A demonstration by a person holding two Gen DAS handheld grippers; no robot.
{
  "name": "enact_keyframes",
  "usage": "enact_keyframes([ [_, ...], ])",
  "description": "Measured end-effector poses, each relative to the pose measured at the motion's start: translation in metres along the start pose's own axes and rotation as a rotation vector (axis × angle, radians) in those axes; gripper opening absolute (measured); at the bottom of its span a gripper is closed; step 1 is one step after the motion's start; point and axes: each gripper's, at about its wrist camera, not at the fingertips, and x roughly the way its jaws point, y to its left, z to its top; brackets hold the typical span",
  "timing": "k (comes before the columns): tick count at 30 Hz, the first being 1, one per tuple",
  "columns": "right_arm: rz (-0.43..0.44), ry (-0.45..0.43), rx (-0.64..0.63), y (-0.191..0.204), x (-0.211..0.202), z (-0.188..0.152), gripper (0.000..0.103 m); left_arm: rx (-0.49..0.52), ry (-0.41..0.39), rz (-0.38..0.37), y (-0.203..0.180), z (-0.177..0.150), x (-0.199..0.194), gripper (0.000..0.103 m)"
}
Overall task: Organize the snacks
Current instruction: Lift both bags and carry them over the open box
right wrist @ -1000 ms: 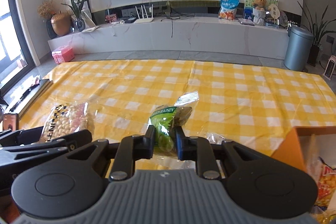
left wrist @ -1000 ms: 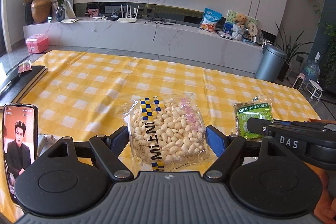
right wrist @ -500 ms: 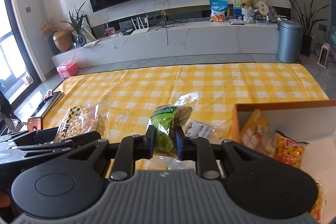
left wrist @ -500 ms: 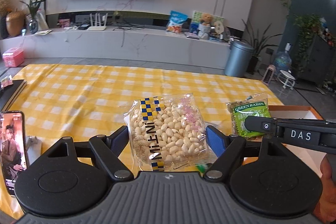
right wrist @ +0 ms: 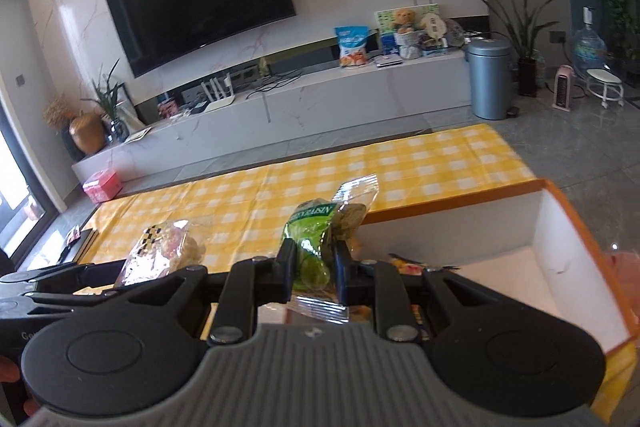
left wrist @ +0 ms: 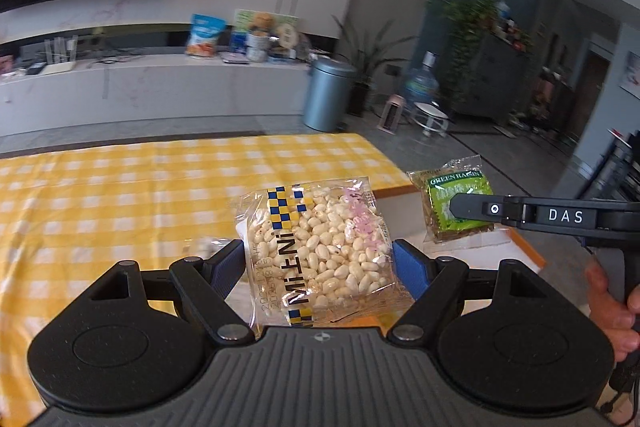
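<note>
My left gripper (left wrist: 319,265) is shut on a clear bag of white puffed snacks (left wrist: 320,251) with a blue-and-yellow checked label, its blue pads (left wrist: 406,267) pressing both sides. It hangs above the table's right end. My right gripper (right wrist: 314,269) is shut on a green raisin packet (right wrist: 316,239), held upright over an orange-rimmed white box (right wrist: 552,227). In the left wrist view the raisin packet (left wrist: 456,203) shows at the right, clamped by the right gripper's black finger. In the right wrist view the puffed snack bag (right wrist: 160,255) sits low on the left.
A yellow checked tablecloth (left wrist: 120,195) covers the table. Snack packets (right wrist: 404,265) lie in the box bottom, mostly hidden. A hand (left wrist: 612,311) grips the right tool. Beyond the table stand a grey bin (right wrist: 490,83), a low TV bench (right wrist: 320,95) and a water bottle (left wrist: 422,83).
Both grippers swung to the right and rose with their packets. The phone and books at the left left the view; the orange box now lies under the right gripper.
</note>
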Motion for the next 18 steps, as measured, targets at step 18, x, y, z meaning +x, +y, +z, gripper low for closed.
enact_keyframes([
  [18,-0.133,0.168,0.033,-0.114,0.016,0.011,0.017,0.293,0.264,-0.204,-0.088,0.019,0.134,0.092],
])
